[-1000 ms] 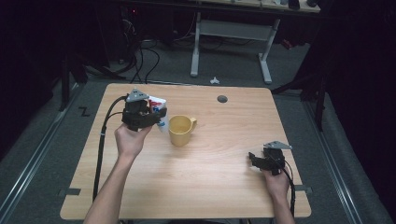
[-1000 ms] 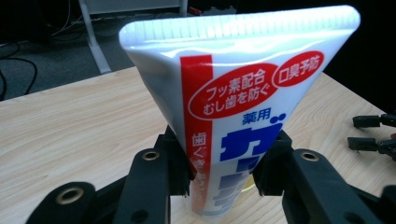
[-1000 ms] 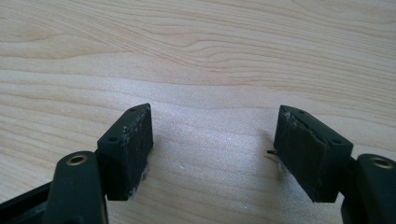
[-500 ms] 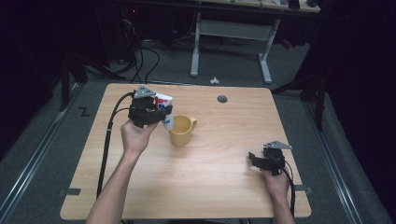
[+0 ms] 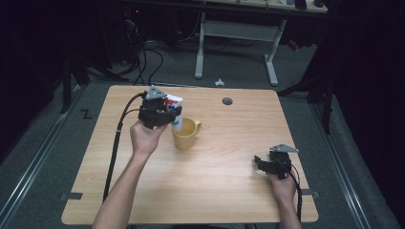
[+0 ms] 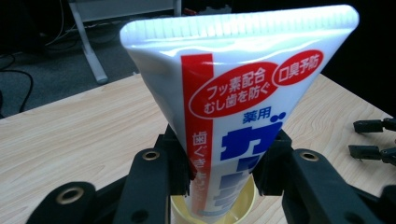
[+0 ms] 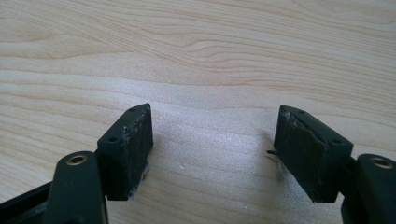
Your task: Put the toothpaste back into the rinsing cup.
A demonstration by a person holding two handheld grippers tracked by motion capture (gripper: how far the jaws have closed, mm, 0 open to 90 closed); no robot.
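Observation:
My left gripper (image 5: 171,114) is shut on a white toothpaste tube (image 5: 176,106) with red and blue print, held upright with its flat crimped end up. In the left gripper view the tube (image 6: 233,93) stands between the black jaws, its lower end dipping into the yellow mug (image 6: 180,210) right below. From above, the yellow mug (image 5: 187,134) sits near the table's middle, just right of the left gripper. My right gripper (image 5: 261,163) rests low at the table's right front, open, with only bare wood between its pads (image 7: 130,149).
The wooden table (image 5: 215,191) has a small round grey grommet (image 5: 227,101) near its far edge. Each gripper trails a black cable toward the front edge. Beyond the table stand a white desk frame (image 5: 236,33) and floor cables.
My left gripper has carried the toothpaste tube to the right, from beside the mug to over its rim. The right gripper has stayed put.

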